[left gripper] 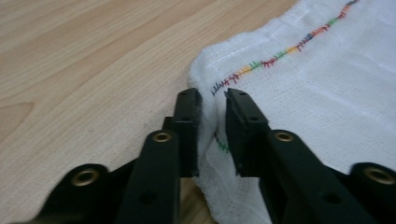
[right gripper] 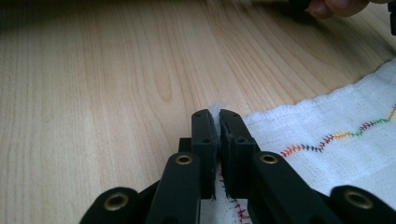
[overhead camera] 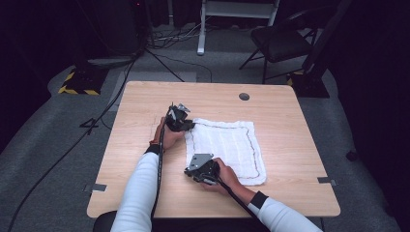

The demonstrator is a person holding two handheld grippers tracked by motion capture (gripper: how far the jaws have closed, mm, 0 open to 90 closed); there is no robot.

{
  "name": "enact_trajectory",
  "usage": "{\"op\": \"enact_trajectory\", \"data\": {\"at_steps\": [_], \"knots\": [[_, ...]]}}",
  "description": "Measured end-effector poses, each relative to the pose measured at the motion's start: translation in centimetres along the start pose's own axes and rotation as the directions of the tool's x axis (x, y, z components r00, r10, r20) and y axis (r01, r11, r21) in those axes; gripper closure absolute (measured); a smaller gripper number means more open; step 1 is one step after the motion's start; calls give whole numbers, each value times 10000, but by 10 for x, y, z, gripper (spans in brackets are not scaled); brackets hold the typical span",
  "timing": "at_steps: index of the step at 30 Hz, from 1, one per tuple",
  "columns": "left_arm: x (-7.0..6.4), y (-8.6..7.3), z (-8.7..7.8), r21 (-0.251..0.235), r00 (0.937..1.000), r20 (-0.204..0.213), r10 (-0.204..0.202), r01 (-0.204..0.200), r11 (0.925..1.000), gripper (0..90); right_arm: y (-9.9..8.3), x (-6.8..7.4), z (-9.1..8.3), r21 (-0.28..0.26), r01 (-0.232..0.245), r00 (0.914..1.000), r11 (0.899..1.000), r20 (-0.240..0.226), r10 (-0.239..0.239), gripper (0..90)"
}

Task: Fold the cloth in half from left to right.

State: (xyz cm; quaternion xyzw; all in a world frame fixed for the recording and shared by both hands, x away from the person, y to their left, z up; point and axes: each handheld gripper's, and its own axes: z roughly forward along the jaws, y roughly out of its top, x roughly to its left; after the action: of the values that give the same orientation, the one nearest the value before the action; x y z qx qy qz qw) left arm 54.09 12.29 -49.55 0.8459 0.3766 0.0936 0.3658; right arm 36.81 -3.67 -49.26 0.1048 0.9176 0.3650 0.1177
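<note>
On the light wooden table (overhead camera: 145,159), the left tongs (left gripper: 213,100) reach forward to the far left corner of the flat white cloth with coloured stitching (overhead camera: 227,145), jaws slightly parted around its edge. The right tongs (right gripper: 217,116), angled leftward, clench the near left corner.

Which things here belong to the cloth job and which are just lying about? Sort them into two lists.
Part of the job:
white cloth, with coloured edge stitching
left gripper, jaws around the cloth's corner
right gripper, shut on the cloth's edge
table

Lying about:
folding chair, on the floor behind the table
cables, on the floor
</note>
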Motion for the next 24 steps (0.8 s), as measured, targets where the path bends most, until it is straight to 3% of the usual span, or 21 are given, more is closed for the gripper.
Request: {"op": "enact_trajectory", "data": {"at_steps": [3,14,24], "knots": [[0,-1,-2,-36,9999,68,-128,128,9999,816,1,1,-3,-92,18,10000,10000,-92,-19,859],[2,-5,-28,-215,9990,-220,396,-401,9990,844,7,4,-9,-497,141,9998,9987,-143,-148,861],[10,-16,-42,-243,9987,-231,461,-466,9986,843,18,11,-11,-921,195,9992,9956,-339,-227,863]]}}
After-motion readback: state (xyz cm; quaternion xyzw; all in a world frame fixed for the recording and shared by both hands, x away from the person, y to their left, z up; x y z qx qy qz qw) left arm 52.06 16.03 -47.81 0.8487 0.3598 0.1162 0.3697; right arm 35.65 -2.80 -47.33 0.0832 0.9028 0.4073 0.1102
